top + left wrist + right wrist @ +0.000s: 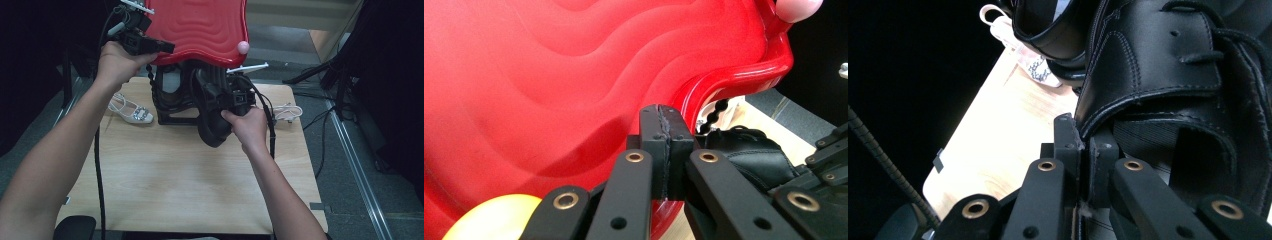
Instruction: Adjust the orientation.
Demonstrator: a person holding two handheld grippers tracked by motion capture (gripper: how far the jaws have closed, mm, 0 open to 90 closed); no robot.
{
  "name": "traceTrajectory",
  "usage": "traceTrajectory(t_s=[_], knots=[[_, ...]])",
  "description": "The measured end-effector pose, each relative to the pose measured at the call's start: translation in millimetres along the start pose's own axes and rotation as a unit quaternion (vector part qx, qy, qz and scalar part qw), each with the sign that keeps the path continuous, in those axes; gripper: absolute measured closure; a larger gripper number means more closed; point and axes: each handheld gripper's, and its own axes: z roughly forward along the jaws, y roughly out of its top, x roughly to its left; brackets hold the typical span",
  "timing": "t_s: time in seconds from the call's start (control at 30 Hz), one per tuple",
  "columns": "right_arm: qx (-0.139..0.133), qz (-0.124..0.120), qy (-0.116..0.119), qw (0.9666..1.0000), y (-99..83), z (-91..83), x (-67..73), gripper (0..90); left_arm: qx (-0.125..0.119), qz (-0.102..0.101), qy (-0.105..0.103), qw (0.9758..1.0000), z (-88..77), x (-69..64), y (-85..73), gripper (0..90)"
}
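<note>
Pinching the soft collar edge of the black leather shoe (212,117), the right gripper (1079,150) stood nearly closed, while the left gripper (666,150), closed, apparently nipped the stiff red tray's (200,25) rim.

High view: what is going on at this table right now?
A person works with two hand-held grippers. The left gripper is clamped on the rim of a red wavy tray, held up above the wooden table. The right gripper pinches the edge of a black shoe, lifted in front of a black rack. White sandals lie on the table.
</note>
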Motion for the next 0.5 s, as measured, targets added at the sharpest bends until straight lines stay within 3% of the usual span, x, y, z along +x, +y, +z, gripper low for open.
traceTrajectory(t_s=[0.3, 0.5], knots=[[-0.039, -0.017, -0.036, 0.9984, 9.5, 9.2, 5.9, 87.8, 0.005, 0.004, 0.001, 1.0, -0.4, 0.2, 0.1, 90.0], [-0.068, -0.041, -0.086, 0.9931, 9.9, 15.6, 8.8, 87.8, 0.012, 0.008, 0.009, 0.9998, 0.1, -1.3, 0.8, 90.0]])
